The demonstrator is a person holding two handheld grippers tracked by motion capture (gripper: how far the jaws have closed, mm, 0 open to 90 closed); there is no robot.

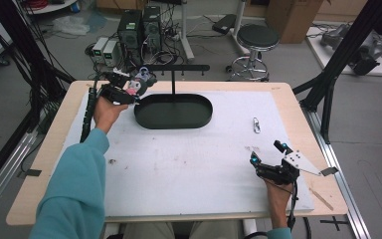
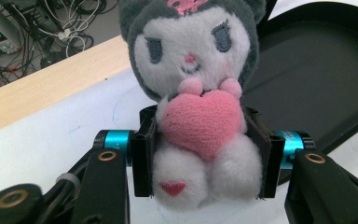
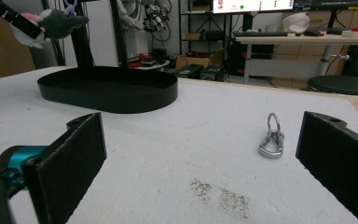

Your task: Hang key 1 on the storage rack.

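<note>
My left gripper (image 1: 135, 89) is shut on a small plush toy (image 2: 196, 100), grey-hooded with a white face and a pink heart on its chest; the jaws press its body from both sides. It hangs above the table's far left, next to the left end of a black oval tray (image 1: 174, 111) that carries a T-shaped stand (image 1: 173, 68). The toy (image 1: 140, 79) shows small in the high view. My right gripper (image 1: 266, 153) stands open low over the near right of the table. A silver carabiner clip (image 3: 272, 137) lies on the white mat ahead of its jaws, also seen as the clip (image 1: 256, 124).
A white foam mat (image 1: 189, 164) covers the wooden table (image 1: 45, 164). Dark specks (image 3: 219, 196) mark the mat near the right gripper. Beyond the far edge stand a round stool (image 1: 257, 37), power supplies and cables on the floor.
</note>
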